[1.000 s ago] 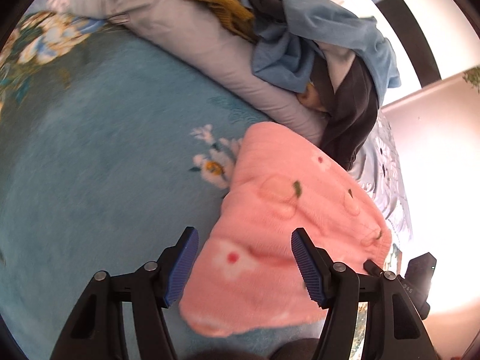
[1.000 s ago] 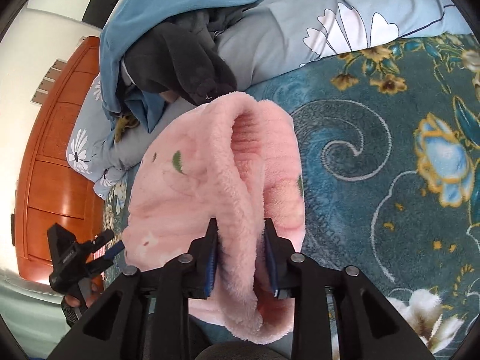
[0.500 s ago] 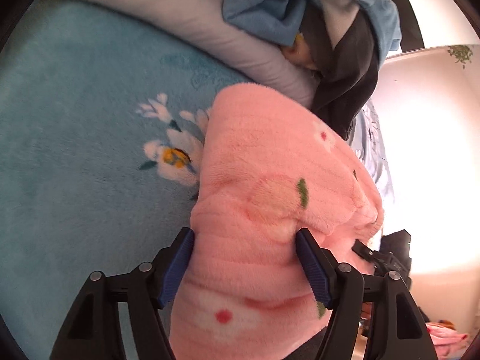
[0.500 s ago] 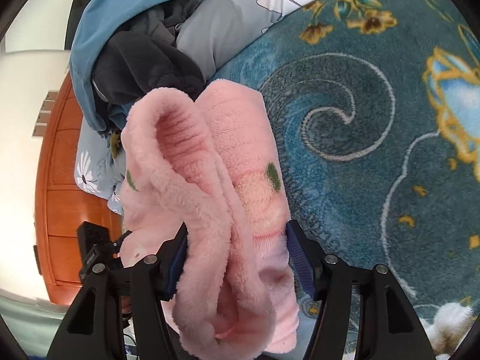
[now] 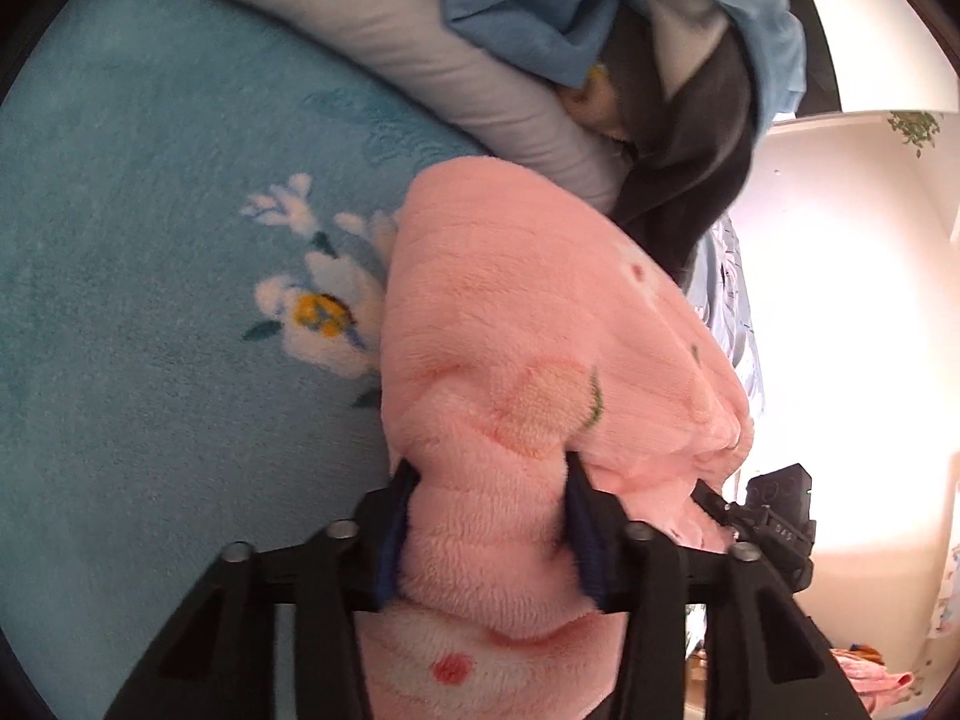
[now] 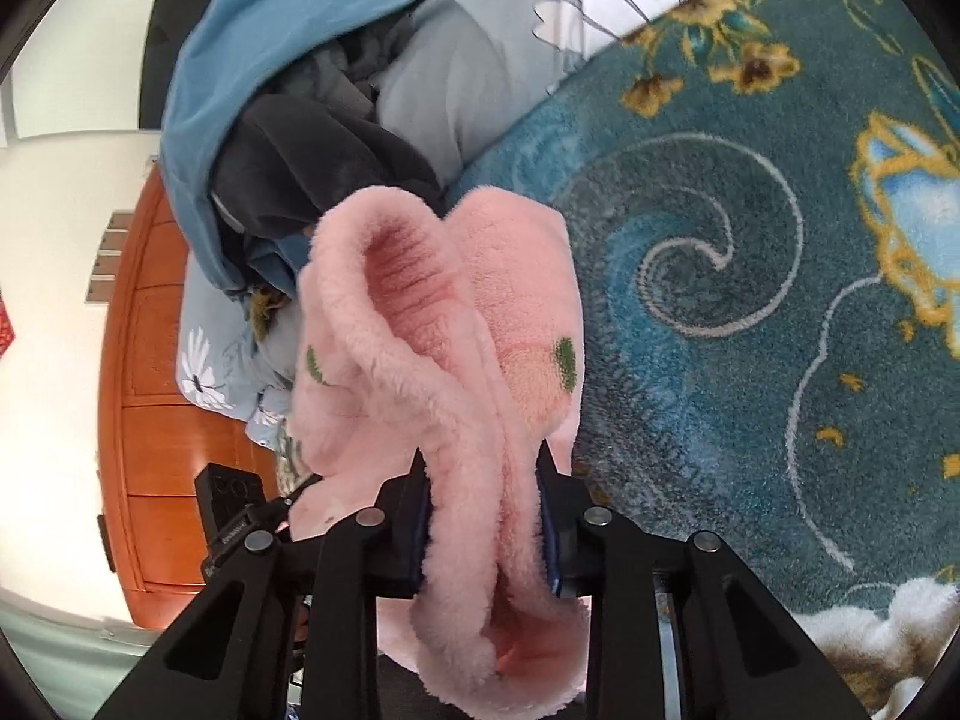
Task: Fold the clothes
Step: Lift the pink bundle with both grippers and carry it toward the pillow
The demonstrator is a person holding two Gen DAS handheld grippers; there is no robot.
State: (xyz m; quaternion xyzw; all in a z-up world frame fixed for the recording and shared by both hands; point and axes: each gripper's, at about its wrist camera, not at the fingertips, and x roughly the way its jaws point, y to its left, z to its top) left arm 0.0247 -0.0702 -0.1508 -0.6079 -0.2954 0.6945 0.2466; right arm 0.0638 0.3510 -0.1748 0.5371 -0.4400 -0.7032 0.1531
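Fleece fills the left wrist view: a pink plush garment [image 5: 540, 360] with small fruit and flower prints lies doubled over the teal flowered blanket [image 5: 150, 360]. The left gripper [image 5: 489, 531] has its blue pads pressed into a thick roll of this fleece at the near end, so the jaws stand only partly closed, held apart by the bulk of the fabric. The far end of the garment reaches almost to the grey pillow [image 5: 450, 78] and the pile of other clothes [image 5: 660, 90], blue and dark grey, on top of it. At the right edge a part of the other tool is visible behind the pink cloth.

In the right wrist view the same pink garment [image 6: 480, 330] stands up as a folded loop, its ribbed inner side open to the camera. The right gripper [image 6: 483, 519] pinches two or more layers together at the near edge; the jaws are narrow, with fleece bulging between and below them. The blanket here shows swirls and gold flowers, and a wooden headboard [image 6: 150, 420] is at the left.

I judge that the material is light, very soft and thick, and it will sag and spring open when it is released. It is not slippery for the pads, but layers can slide on each other. The best hold is on edges or corners, through all layers, and not on the puffy middle.
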